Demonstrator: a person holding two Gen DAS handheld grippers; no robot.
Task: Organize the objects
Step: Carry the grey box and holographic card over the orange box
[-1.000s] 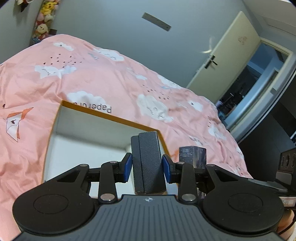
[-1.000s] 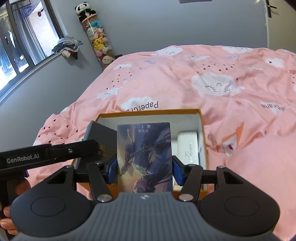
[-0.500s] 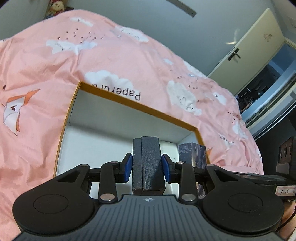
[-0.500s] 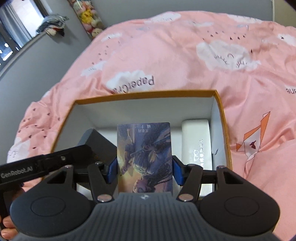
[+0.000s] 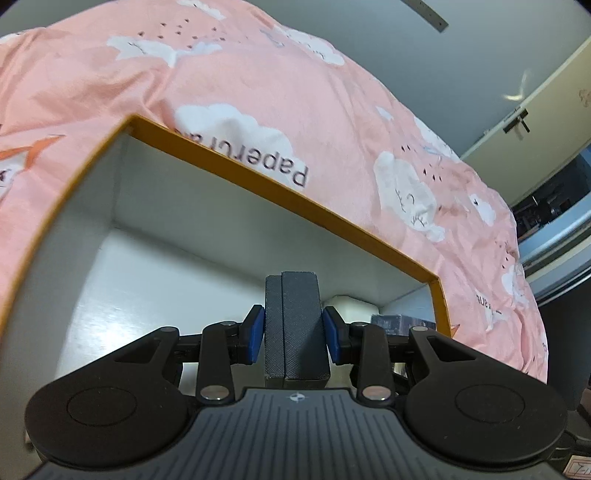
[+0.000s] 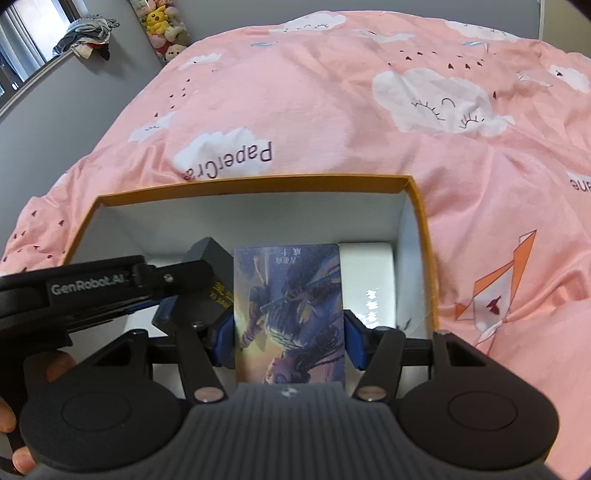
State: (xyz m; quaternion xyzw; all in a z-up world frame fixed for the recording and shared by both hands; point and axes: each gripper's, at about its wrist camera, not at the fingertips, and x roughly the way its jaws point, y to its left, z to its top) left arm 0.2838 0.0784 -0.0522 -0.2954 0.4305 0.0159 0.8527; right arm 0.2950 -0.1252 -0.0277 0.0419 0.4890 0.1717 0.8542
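An orange-rimmed cardboard box (image 5: 280, 186) with a white inside lies open on the pink bed; it also shows in the right wrist view (image 6: 251, 184). My left gripper (image 5: 293, 328) is shut on a dark grey textured box (image 5: 295, 321) and holds it inside the orange box. The same grey box (image 6: 210, 273) shows in the right wrist view, left of my load. My right gripper (image 6: 290, 332) is shut on a blue illustrated card box (image 6: 290, 314), low inside the orange box. A white box (image 6: 369, 280) lies at the right wall.
The pink cloud-print duvet (image 6: 332, 92) surrounds the box on all sides. A door (image 5: 535, 107) and a dark doorway stand at the right in the left wrist view. Plush toys (image 6: 162, 22) and a window ledge are at the far left.
Both grippers have moved forward and down into the orange box with their loads. The box now fills more of both views. Both grips are unchanged.
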